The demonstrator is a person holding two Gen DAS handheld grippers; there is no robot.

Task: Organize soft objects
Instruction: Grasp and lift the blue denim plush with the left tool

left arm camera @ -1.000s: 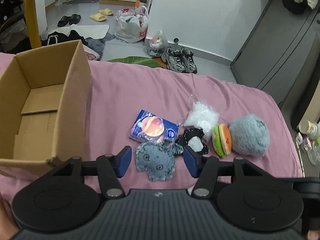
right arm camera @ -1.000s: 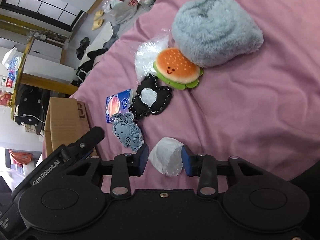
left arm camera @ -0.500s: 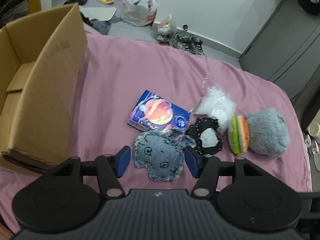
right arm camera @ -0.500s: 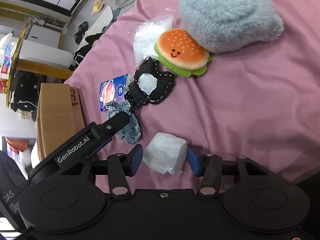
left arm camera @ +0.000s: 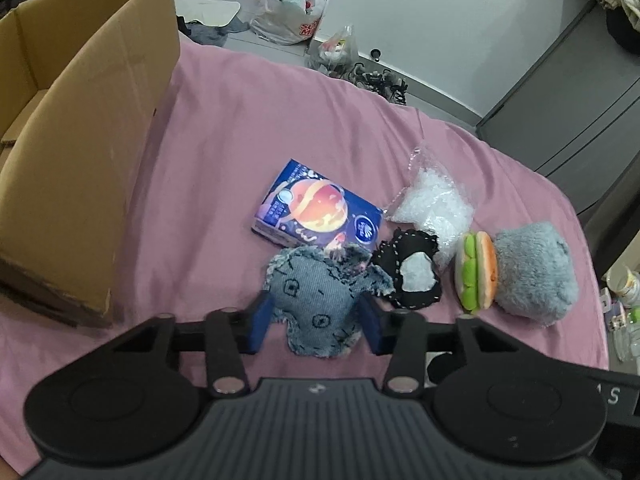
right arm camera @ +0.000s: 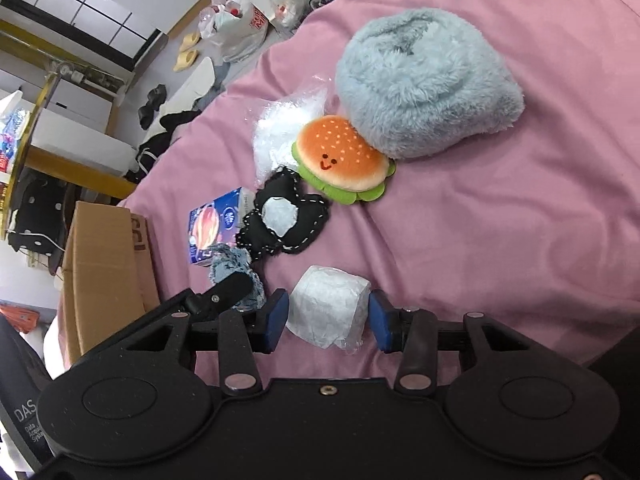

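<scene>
On the pink bed, my left gripper [left arm camera: 316, 326] is open with its blue pads on either side of a denim plush [left arm camera: 320, 300]. My right gripper [right arm camera: 328, 322] is open around a white wrapped bundle [right arm camera: 329, 310], with small gaps at both pads. Beyond lie a black stitched plush [right arm camera: 284, 220], a burger plush [right arm camera: 344, 162], a grey fluffy plush [right arm camera: 424, 84], a clear bag of white stuffing [left arm camera: 434, 204] and a blue tissue pack [left arm camera: 318, 210]. The open cardboard box [left arm camera: 80, 168] stands at the left.
The bed edge runs along the far side, with shoes [left arm camera: 380, 80] and plastic bags [left arm camera: 292, 12] on the floor beyond. A grey cabinet [left arm camera: 580, 92] stands at the right. Bottles [left arm camera: 620, 284] sit by the bed's right edge.
My left gripper has come down and forward over the denim plush, which now sits between its pads. My right gripper has opened wider around the white bundle and moved closer.
</scene>
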